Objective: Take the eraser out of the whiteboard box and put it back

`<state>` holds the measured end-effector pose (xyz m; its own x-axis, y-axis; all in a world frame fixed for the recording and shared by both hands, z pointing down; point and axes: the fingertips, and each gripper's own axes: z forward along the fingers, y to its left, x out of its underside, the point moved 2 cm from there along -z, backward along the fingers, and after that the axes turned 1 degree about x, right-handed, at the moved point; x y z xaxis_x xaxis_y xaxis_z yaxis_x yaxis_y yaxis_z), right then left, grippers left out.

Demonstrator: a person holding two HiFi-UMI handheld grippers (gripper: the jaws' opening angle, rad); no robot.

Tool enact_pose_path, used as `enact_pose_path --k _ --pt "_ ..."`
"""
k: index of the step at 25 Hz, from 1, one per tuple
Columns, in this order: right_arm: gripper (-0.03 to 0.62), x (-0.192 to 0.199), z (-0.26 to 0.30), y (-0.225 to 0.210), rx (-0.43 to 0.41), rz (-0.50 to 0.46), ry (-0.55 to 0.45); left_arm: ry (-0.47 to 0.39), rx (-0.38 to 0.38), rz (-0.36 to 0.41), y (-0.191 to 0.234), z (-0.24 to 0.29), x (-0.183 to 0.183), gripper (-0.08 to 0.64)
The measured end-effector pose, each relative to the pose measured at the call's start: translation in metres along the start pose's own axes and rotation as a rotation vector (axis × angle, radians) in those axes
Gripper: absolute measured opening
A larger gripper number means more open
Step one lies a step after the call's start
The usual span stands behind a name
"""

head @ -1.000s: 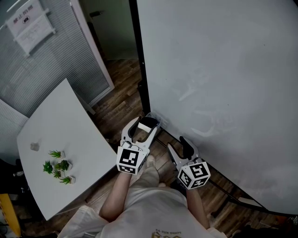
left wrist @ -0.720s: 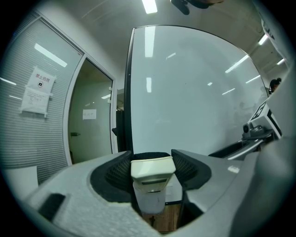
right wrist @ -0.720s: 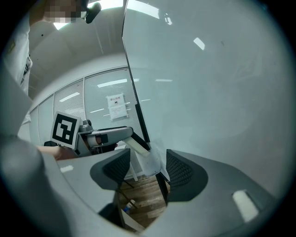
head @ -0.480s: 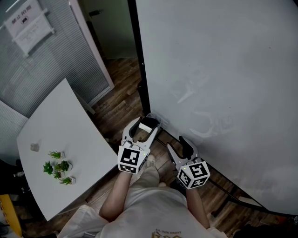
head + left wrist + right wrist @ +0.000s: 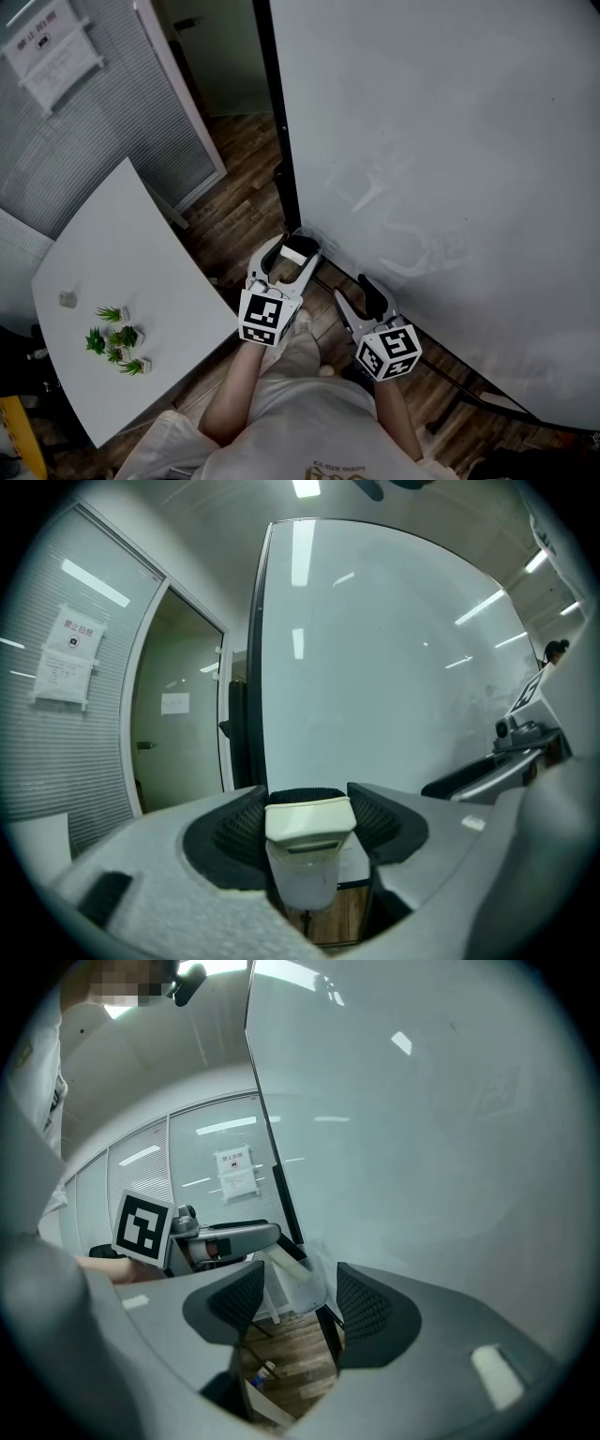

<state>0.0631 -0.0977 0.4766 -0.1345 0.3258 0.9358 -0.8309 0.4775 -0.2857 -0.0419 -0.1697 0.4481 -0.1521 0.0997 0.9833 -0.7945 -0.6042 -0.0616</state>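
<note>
Whiteboard fills the background, standing on a wood floor, white bench at left. Clear whiteboard box sits at the board's lower left corner. Left tool is clenched on the eraser, a pad on each side. Eraser is tilted, long axis slanting down, lower end in the box. Right tool is released, jaws apart, nothing between them, near the left one.

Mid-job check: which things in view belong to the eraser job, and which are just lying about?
Part of the job:
- eraser, gripped in the left tool
- clear whiteboard box
- whiteboard
- right tool, open and empty

Just lying about:
- white table
- small green plants on it
- notice sheet on the glass wall
</note>
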Motion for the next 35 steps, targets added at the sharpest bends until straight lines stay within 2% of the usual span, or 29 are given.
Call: enact_pose_path --k 35 --pt "0.245 0.009 0.009 -0.013 0.022 0.034 0.042 0.076 0.035 -0.023 0.003 0.032 0.028 0.268"
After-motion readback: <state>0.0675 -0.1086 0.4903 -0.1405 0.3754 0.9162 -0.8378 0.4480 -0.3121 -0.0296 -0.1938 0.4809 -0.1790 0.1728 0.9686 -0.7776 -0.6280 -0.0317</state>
